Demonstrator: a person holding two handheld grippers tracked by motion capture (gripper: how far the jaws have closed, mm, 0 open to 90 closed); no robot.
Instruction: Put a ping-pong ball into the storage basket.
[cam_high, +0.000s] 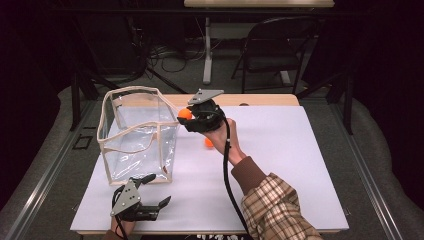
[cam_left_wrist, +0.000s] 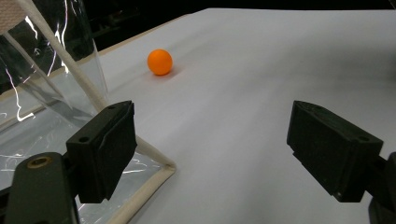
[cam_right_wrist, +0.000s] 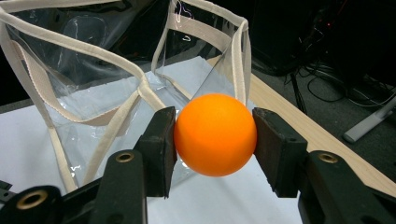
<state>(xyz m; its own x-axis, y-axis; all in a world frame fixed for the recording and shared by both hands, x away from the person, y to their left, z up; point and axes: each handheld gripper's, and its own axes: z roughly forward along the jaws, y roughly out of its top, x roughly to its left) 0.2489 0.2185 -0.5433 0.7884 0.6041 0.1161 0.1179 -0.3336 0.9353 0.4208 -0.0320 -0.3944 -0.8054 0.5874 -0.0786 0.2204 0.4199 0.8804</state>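
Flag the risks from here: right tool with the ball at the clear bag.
1. The right tool pinches the orange ball on two small contact spots; the smooth ball could squirt out.
2. The clear bag has soft walls; a nudge to its rim may fold it.
3. The left tool is open, not steadying the bag.

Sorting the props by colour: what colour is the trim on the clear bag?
Beige trim on the clear bag; clearest in the right gripper view.
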